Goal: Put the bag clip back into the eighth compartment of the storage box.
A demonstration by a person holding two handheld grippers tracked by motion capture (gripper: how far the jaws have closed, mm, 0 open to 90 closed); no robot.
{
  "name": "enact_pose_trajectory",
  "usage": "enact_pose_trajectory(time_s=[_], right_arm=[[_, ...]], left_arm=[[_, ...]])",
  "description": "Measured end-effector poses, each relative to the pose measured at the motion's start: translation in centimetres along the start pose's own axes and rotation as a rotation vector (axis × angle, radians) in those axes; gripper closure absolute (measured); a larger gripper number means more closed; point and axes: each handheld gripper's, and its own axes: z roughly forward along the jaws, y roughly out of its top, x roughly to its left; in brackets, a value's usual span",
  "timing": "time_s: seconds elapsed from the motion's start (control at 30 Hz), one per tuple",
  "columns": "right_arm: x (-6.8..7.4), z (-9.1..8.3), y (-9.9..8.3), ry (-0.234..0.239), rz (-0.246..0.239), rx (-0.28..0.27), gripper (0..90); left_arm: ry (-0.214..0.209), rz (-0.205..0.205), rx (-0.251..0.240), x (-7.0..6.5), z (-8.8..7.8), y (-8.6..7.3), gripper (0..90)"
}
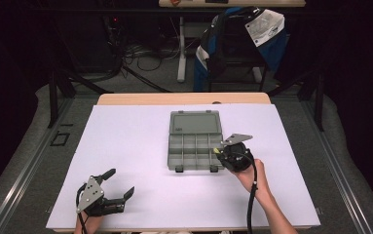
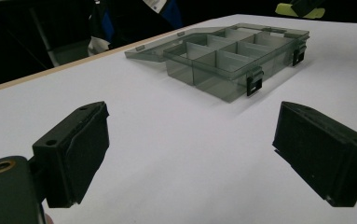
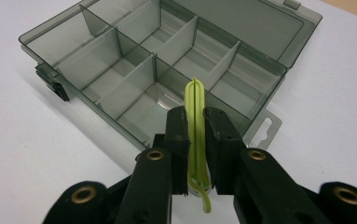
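An open grey see-through compartment box [image 1: 195, 146] lies mid-table with its lid [image 1: 195, 122] folded back flat. My right gripper [image 1: 219, 151] hovers at the box's near right corner. It is shut on a thin yellow-green loop [image 3: 195, 95] that looks like a rubber band. The loop stands upright between the pads, above a near compartment of the box [image 3: 134, 79]. My left gripper [image 1: 121, 183] rests open near the table's front left, with nothing between its jaws [image 2: 195, 149]. From there the box [image 2: 232, 56] lies farther off, with the yellow-green loop [image 2: 302, 9] behind it.
The white table sheet [image 1: 135, 146] has a wooden edge [image 1: 184, 99] at the far side. Beyond it stand a chair draped with a blue and white jacket [image 1: 242, 39] and cables on the floor [image 1: 140, 53]. Two black latches [image 2: 255, 84] hang at the box's front.
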Motion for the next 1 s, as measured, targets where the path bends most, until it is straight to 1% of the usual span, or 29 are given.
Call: enact_pose_trajectory(time_s=[0.1,0.13,0.2,0.23,0.27,0.43,0.57,0.6,0.63,0.7,0.8,0.83,0.9,1.0], right_arm=[[0.0,0.3,0.1,-0.004,0.005,0.008,80.1],[0.1,0.5,0.2,-0.003,0.011,-0.002,80.1],[0.1,0.6,0.2,-0.004,0.017,0.01,80.0],[0.1,0.8,0.3,-0.007,0.022,0.001,80.0],[0.1,0.7,0.3,-0.011,0.022,0.02,80.0],[0.0,1.1,0.5,-0.008,0.04,0.014,79.9],[-0.1,1.3,0.6,-0.015,0.059,0.021,80.0],[-0.2,1.5,0.6,-0.01,0.063,0.009,80.0],[-0.2,1.5,0.6,-0.011,0.065,0.027,80.0],[-0.2,1.6,0.6,-0.007,0.068,0.027,80.0],[-0.2,1.8,0.7,-0.01,0.072,0.031,80.0],[-0.1,1.8,0.7,-0.017,0.074,0.04,79.9],[-0.2,1.9,0.6,-0.016,0.075,0.037,79.9],[-0.3,2.1,0.6,-0.016,0.092,0.04,79.9]], left_arm=[[0.0,0.0,0.001,0.0,0.0,0.0,10.2],[0.0,-0.002,0.001,0.0,0.0,0.0,10.2],[0.0,0.0,0.003,0.0,0.0,0.0,10.2],[-0.001,0.0,0.003,0.0,0.0,0.0,10.2],[-0.001,0.0,0.003,0.0,0.0,0.0,10.2],[0.0,0.0,0.004,0.0,0.0,0.0,10.2],[0.0,0.0,0.004,0.0,0.0,0.0,10.2],[-0.001,0.0,0.003,0.0,0.0,0.0,10.2],[-0.001,0.0,0.004,0.0,0.0,0.0,10.2],[-0.001,0.0,0.003,0.0,0.0,0.0,10.2],[-0.005,0.0,0.001,-0.1,0.0,0.0,10.2],[-0.003,0.001,0.001,-0.1,0.0,0.0,10.2],[-0.003,0.001,0.0,-0.1,0.0,0.0,10.2],[-0.004,0.002,-0.001,-0.1,0.0,0.0,10.2]])
